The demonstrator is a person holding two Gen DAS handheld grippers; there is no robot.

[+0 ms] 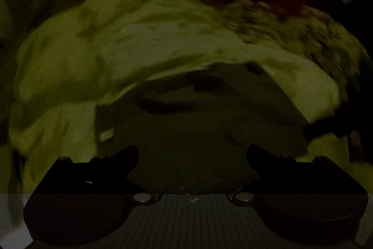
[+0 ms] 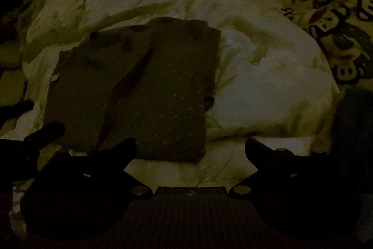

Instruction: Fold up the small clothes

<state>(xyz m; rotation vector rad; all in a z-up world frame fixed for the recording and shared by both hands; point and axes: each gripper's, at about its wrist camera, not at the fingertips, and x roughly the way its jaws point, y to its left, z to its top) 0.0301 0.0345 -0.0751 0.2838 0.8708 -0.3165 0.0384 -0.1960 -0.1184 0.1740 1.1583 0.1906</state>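
Below, a dark folded garment [image 2: 139, 90] lies flat on the pale sheet [image 2: 268, 76]. Both the left gripper [image 1: 192, 155] and right gripper [image 2: 191, 148] hang released, grasping nothing.

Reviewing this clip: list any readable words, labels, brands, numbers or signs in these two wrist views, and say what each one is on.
None can be read.
Dark folded garment: small pale flecks, a pattern, no letters.
Cartoon-print fabric: monkey-like faces only, no legible text; the view is dim.
Pale bedsheet: plain, no writing.
Left wrist view: too dark and blurred to show any text.
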